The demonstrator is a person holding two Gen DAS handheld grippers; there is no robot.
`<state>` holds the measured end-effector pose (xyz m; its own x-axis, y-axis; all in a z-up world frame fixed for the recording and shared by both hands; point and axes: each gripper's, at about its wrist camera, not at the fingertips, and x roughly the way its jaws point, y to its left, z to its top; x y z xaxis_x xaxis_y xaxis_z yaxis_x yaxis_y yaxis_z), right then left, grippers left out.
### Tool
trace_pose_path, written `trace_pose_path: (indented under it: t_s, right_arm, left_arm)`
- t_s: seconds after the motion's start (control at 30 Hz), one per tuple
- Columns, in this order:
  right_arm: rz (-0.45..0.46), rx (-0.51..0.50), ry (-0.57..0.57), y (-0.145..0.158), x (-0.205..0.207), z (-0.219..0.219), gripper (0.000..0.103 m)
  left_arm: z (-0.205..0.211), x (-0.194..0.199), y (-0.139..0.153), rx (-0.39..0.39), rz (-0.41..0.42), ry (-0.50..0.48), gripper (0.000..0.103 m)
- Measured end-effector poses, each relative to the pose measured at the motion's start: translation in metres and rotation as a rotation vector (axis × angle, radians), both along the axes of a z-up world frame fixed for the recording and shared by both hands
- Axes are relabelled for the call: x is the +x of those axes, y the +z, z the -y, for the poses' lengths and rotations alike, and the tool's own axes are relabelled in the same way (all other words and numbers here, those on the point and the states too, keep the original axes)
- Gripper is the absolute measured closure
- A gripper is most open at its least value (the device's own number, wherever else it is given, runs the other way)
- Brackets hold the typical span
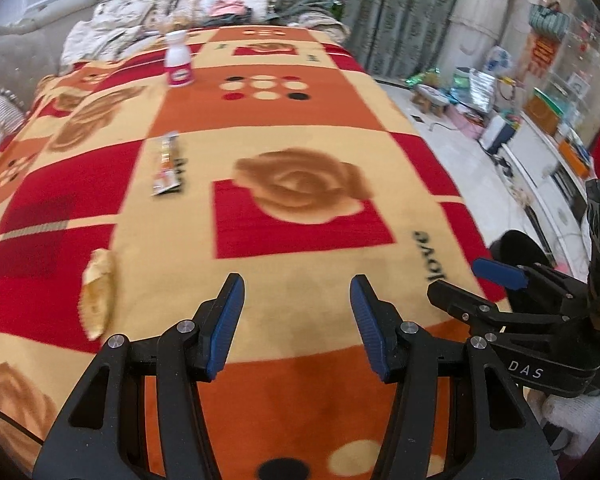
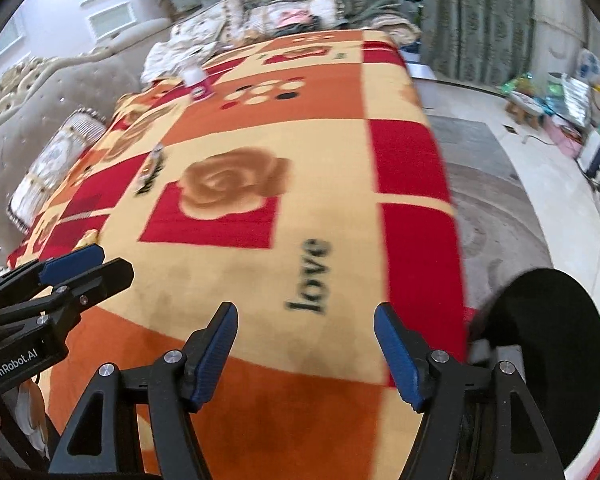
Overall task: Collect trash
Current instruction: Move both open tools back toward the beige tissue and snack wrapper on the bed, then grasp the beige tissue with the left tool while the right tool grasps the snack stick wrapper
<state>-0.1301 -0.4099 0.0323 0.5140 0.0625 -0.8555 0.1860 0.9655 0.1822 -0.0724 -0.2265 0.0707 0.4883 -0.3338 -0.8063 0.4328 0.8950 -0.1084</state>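
A blanket-covered table point(image 1: 300, 208) holds three pieces of trash. A yellowish peel-like scrap point(image 1: 97, 292) lies near its left edge, left of my left gripper point(image 1: 296, 304), which is open and empty above the near end. A flat snack wrapper point(image 1: 167, 163) lies further back, also in the right wrist view point(image 2: 152, 166). A white and pink bottle point(image 1: 178, 60) stands upright at the far end, also in the right wrist view point(image 2: 197, 80). My right gripper point(image 2: 306, 328) is open and empty over the near right part of the blanket. A round black bin point(image 2: 548, 360) stands off the right edge.
A beige sofa point(image 2: 40, 112) with cushions runs along the left. Pillows and clothes point(image 1: 220, 4) are piled at the far end. Green curtains point(image 1: 400, 12) hang behind. Clutter and boxes point(image 1: 500, 120) line the floor at right. A grey rug point(image 2: 492, 184) lies beside the table.
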Motion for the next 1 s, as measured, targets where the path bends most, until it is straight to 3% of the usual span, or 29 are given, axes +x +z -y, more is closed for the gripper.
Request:
trace_pose_path:
  t_s: [0.7, 1.0]
  right_arm:
    - [-0.003, 0.022, 0.171, -0.003, 0.061, -0.077, 0.031]
    - [-0.003, 0.027, 0.246, -0.01, 0.101, -0.109, 0.03]
  left_arm:
    - [-0.133, 0.042, -0.024, -0.01, -0.034, 0.265, 0.049]
    - [-0.14, 0.073, -0.047, -0.004, -0.071, 0.28, 0.05]
